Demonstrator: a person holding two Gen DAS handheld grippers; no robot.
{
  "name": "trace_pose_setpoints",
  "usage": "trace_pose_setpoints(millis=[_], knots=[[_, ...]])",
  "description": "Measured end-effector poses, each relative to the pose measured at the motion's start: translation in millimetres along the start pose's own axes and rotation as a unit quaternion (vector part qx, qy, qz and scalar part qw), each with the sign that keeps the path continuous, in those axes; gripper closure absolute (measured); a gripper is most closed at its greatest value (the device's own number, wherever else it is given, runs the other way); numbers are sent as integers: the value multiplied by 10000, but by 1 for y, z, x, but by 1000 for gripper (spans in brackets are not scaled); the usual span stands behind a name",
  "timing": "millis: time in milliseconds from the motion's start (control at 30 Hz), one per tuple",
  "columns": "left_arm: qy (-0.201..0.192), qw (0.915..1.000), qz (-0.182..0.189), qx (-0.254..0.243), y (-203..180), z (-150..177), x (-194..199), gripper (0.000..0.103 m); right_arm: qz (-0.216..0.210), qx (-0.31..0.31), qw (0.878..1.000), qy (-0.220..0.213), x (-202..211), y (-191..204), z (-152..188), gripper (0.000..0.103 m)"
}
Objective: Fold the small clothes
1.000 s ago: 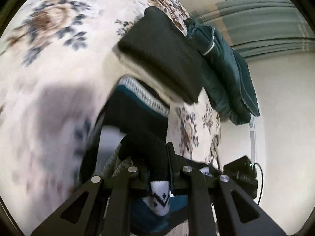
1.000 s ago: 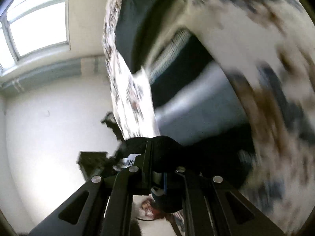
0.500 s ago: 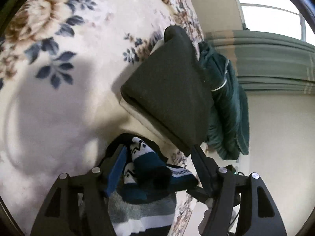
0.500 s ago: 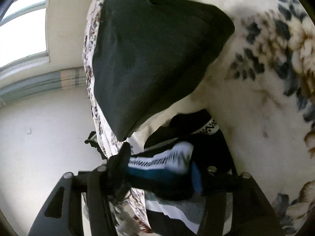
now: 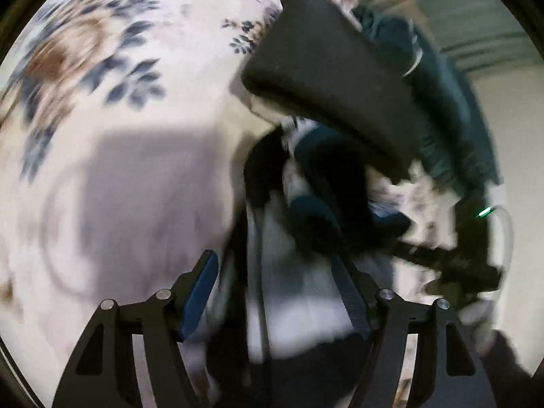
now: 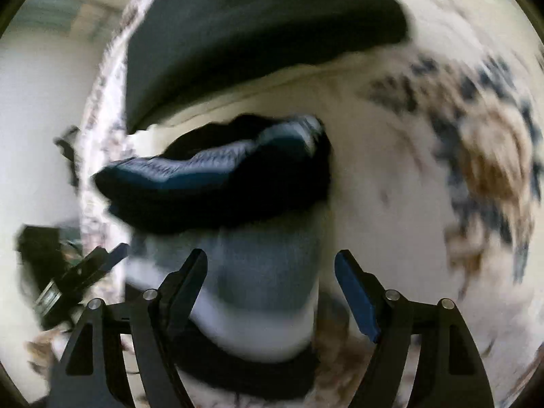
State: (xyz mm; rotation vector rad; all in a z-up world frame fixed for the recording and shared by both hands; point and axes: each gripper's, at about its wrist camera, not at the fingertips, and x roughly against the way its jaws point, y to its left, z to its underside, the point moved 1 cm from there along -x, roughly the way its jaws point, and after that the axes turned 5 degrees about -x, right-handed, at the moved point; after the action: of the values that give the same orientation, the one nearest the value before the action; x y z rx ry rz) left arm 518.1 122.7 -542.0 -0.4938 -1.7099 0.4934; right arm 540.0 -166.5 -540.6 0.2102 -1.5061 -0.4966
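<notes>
A folded sock bundle, black and teal with white pattern (image 5: 326, 190) (image 6: 217, 183), lies on a grey-and-white striped garment (image 5: 295, 292) (image 6: 265, 272) on the floral bedspread. My left gripper (image 5: 275, 292) is open and empty, just behind the bundle. My right gripper (image 6: 272, 282) is open and empty, over the striped garment, short of the bundle. Both views are blurred by motion.
A folded black garment (image 5: 326, 68) (image 6: 258, 30) lies just beyond the socks. A dark green garment (image 5: 438, 98) lies behind it at the bed's edge. The floral bedspread (image 5: 119, 136) extends to the left. The other gripper (image 5: 455, 265) shows at the right.
Both grippers have let go of the sock bundle and drawn back from it. The bundle now rests on the striped garment.
</notes>
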Motion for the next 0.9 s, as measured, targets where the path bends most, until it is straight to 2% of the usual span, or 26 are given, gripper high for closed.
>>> trace_pose_setpoints(millis=[33,100,167,267,400,467,500,533,567,600,633,700,733,800,867,900], knots=[[24,9999,-71,-103,-3,-18,-12,36,94,-15,9999,-137,-3,3,-11,24],[-45,9998,-201,0,-2,-47,-24,36,168,-175,9985,-499,2,8,-37,25],[-161,9996,-173,151,-2,-66,-22,36,-39,-516,9952,-833,16,7,-58,24],[-587,9976,130,350,-6,-67,10,36,-465,-667,9926,-900,33,0,-66,24],[-1027,9937,307,321,-13,-17,68,36,-642,-482,9948,-627,45,-20,-43,24],[-1125,9916,455,447,-9,28,91,35,-783,-486,9952,-328,44,-38,-21,24],[-1098,9900,650,593,-4,53,97,26,-868,-508,9948,-176,39,-47,-12,24],[-1060,9882,800,766,-1,76,99,22,-958,-533,9940,-22,35,-58,-3,22],[-1052,9860,900,932,0,97,100,22,-1010,-550,9933,84,29,-66,4,13],[-1042,9827,982,1177,4,126,99,22,-1058,-552,9927,172,23,-76,15,7],[-1012,9794,1035,1410,8,147,96,22,-1138,-586,9915,238,18,-88,24,7],[-975,9682,1192,1973,8,191,81,22,-1374,-828,9860,445,5,-109,35,7],[-984,9593,1328,2291,7,209,69,22,-1571,-985,9811,558,-2,-118,38,7],[-1041,9525,1405,2492,0,224,49,22,-1843,-1109,9743,665,-10,-128,40,4],[-1310,9473,1508,2503,-12,224,33,22,-2026,-1004,9712,756,-21,-129,32,4],[-1442,9412,1632,2583,-19,220,19,22,-2063,-890,9714,769,-26,-127,26,4]])
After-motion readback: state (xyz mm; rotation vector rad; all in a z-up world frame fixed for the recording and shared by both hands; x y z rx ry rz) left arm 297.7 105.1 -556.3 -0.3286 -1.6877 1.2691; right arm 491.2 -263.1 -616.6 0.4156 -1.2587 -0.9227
